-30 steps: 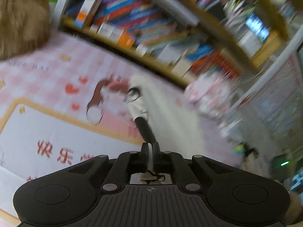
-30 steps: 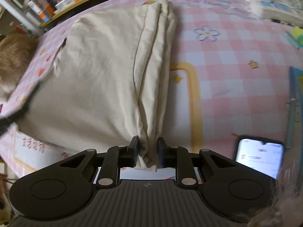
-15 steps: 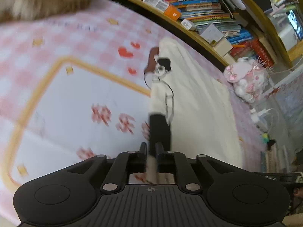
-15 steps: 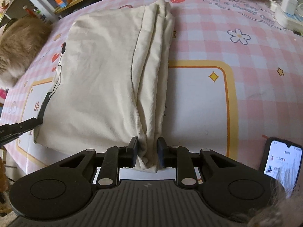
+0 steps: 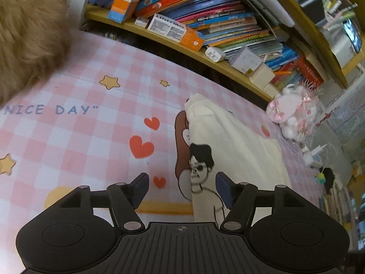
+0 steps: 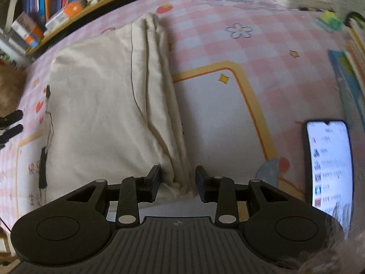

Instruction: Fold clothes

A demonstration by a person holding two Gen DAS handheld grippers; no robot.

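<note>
The folded garment (image 6: 102,114) lay on the tablecloth (image 6: 228,125) ahead of me, its bunched edge between my right gripper's (image 6: 178,180) parted fingers. A phone (image 6: 328,164) lay to its right, bookshelves (image 5: 216,22) behind it.

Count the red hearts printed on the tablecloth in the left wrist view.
3: a small upper heart, a larger heart just below it, and a small lower heart between the open left hand-held gripper's fingers. More may be hidden under the cream garment.
</note>
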